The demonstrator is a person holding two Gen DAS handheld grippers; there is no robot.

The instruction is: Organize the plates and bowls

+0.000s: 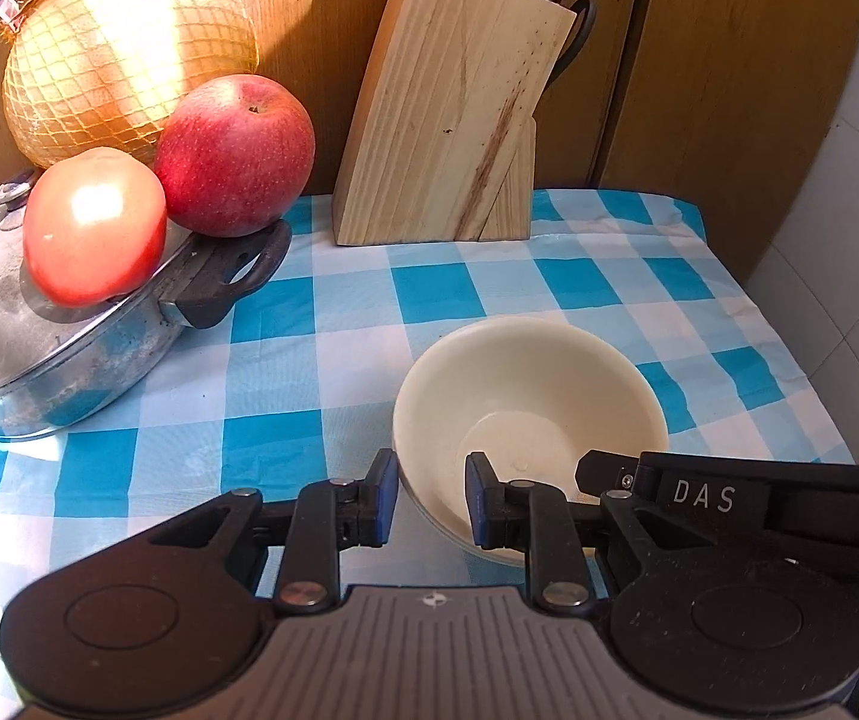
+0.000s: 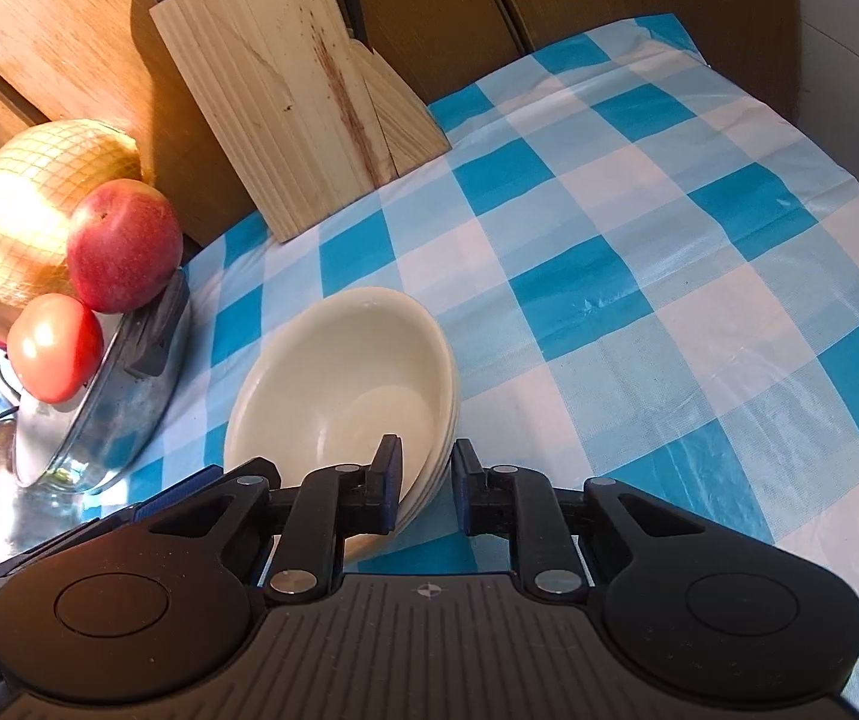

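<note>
A stack of nested cream bowls [image 1: 525, 384] rests on the blue-and-white checked cloth [image 1: 609, 288]. My left gripper [image 1: 429, 495] is shut on the stack's near rim, one pad outside the wall and one inside. In the right wrist view the same bowls [image 2: 339, 372] look tilted, and my right gripper [image 2: 426, 480] is shut on their right-hand rim, left pad inside, right pad against the outer wall. The right gripper's black arm [image 1: 699, 492] reaches into the bowls from the right in the left wrist view. Whether the stack touches the cloth I cannot tell.
A steel pot with lid [image 1: 39, 360] stands to the left, with a tomato [image 1: 93, 228], a red apple [image 1: 234, 156] and a netted yellow fruit [image 1: 123, 54] on and behind it. A wooden knife block [image 1: 453, 120] stands against the wooden back wall. The cloth [image 2: 669, 300] lies bare on the right.
</note>
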